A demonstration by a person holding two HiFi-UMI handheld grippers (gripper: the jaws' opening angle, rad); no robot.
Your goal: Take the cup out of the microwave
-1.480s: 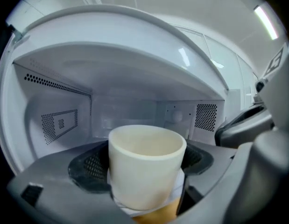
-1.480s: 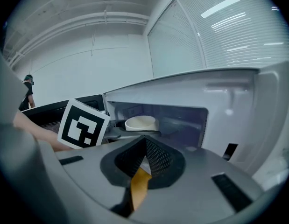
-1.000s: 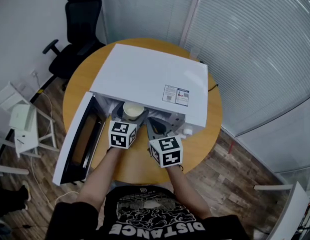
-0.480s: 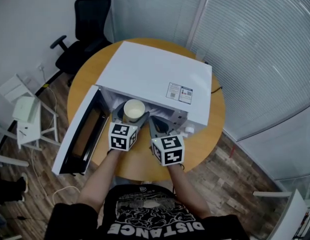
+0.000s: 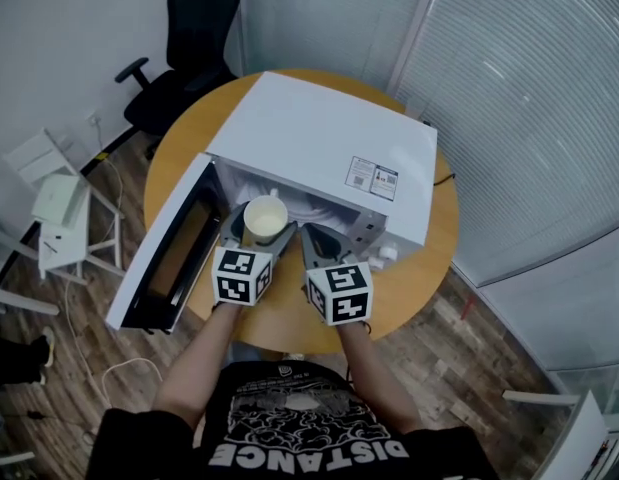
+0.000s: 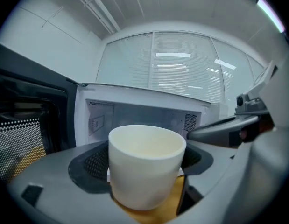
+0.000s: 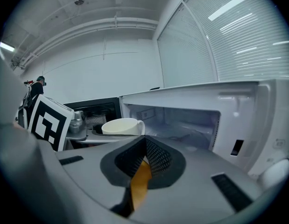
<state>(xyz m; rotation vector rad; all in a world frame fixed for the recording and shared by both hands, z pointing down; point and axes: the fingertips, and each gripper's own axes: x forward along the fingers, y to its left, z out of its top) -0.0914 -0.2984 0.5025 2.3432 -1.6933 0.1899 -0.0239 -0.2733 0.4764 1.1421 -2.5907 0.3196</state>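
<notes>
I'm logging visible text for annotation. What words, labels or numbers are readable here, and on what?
"DISTANCE": upside down on the person's black shirt.
Sticker on the microwave top: too small to read.
Label on the microwave's inner wall: blurred, unreadable.

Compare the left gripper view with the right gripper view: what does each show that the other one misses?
Only the left one: the pads of the left claw closed on the round white cup. Only the right one: the cup's handle, and the right claw, shut and empty. Both: the cup and the open white microwave.
</notes>
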